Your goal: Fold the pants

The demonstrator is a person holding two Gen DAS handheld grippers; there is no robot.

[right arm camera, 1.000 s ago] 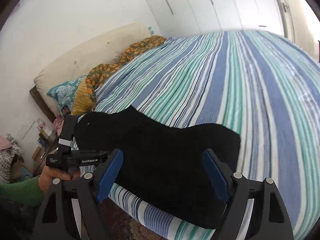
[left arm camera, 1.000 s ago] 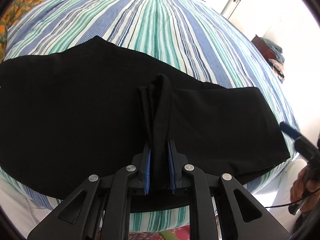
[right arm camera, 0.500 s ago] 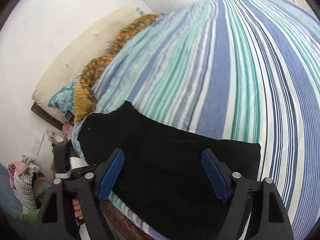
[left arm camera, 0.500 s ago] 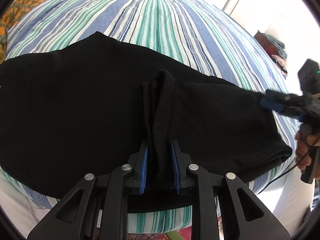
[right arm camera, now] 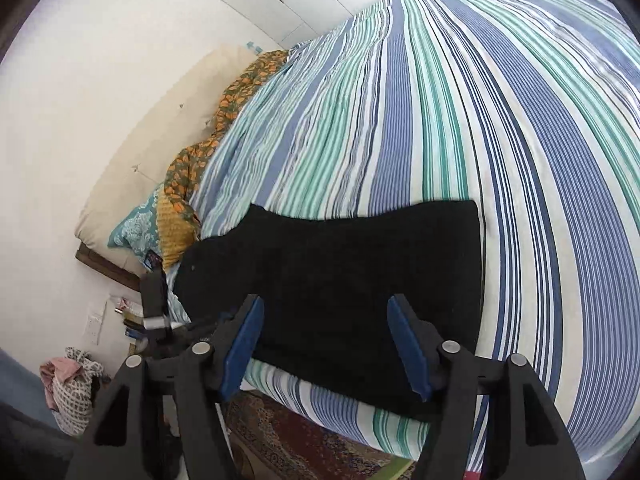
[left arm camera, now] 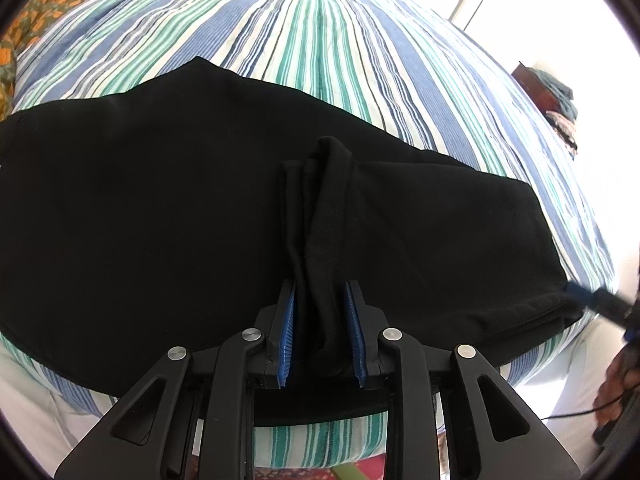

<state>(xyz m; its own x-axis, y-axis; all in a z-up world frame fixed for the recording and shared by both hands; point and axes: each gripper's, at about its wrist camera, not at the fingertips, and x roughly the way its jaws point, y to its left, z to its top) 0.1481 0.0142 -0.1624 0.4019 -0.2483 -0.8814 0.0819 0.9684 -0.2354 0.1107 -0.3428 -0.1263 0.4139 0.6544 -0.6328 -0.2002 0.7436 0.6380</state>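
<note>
The black pants [left arm camera: 160, 216] lie flat across the near edge of the striped bed [left arm camera: 320, 40]. My left gripper [left arm camera: 322, 300] is shut on a bunched fold of the pants at their near edge, the fabric standing up between the blue pads [left arm camera: 289, 332]. My right gripper [right arm camera: 326, 320] is open and empty, with its jaws wide apart around the end of the pants [right arm camera: 340, 272] near the bed's edge. In the left wrist view the right gripper's tip [left arm camera: 600, 304] shows at the pants' right end.
Pillows [right arm camera: 136, 168] and an orange patterned cloth [right arm camera: 224, 120] lie at the head of the bed. A patterned rug [right arm camera: 300, 440] covers the floor below the bed edge. A clothes pile [right arm camera: 76, 384] sits on the floor at left. A wooden cabinet [left arm camera: 540, 84] stands beyond the bed.
My right gripper has moved down and in toward the end of the pants, still open. My left gripper keeps its hold on the bunched fold, nearly still.
</note>
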